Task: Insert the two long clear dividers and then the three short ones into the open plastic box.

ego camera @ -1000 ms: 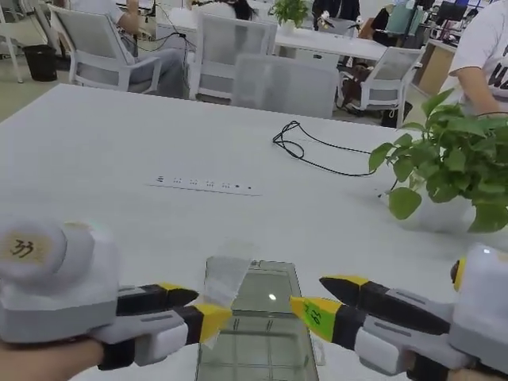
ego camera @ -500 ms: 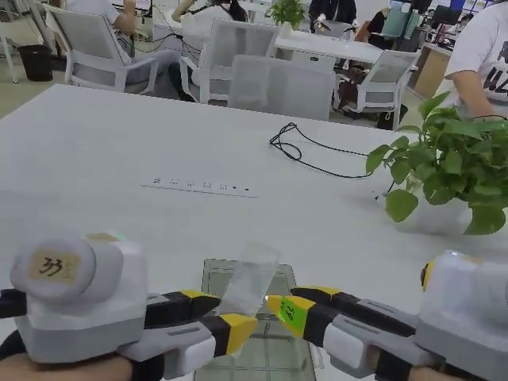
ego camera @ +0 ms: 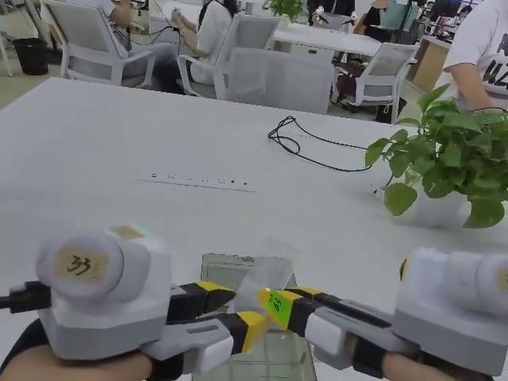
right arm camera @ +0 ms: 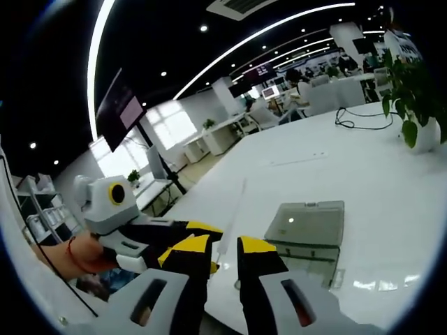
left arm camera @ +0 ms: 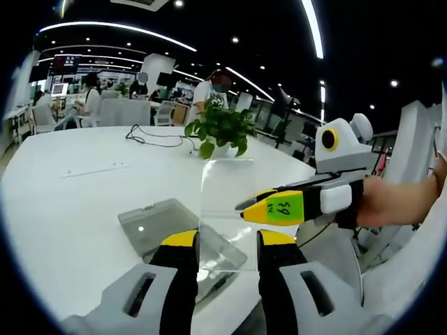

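While the divider [left arm camera: 225, 195] is hanging above the table [ego camera: 159, 143] rather than sitting in the box [right arm camera: 302, 269], the step in hand is looking like squaring it up and lowering it into its slots. The left gripper [left arm camera: 228, 241] is clamping it. The clear sheet is standing upright between that gripper's yellow tips, with its two side edges pressing against them. The right gripper [right arm camera: 223, 250] is sitting at the sheet's side with its jaws straddling one edge. I cannot tell whether they are already squeezing the plastic, since the sheet is showing there as a thin bright line.

Doing this well is probably going to mean letting one gripper carry the sheet while the other is only steadying it. Squeezing hard across the width is risking a bow or a sudden pop out of the tips. The sheet is going to need holding vertical and lining up with the box walls before it goes down, then lowering straight rather than at a slant.

The box is lying open on the table just below the tips in the head view, with its lid [right arm camera: 311, 220] folded flat beyond it.

As for looks, the divider is showing as a colourless, see-through rectangle, taller than wide as held. It is staying flat rather than sagging, so I am judging it fairly stiff. Its edges are catching the light, and the table and box are showing through it.
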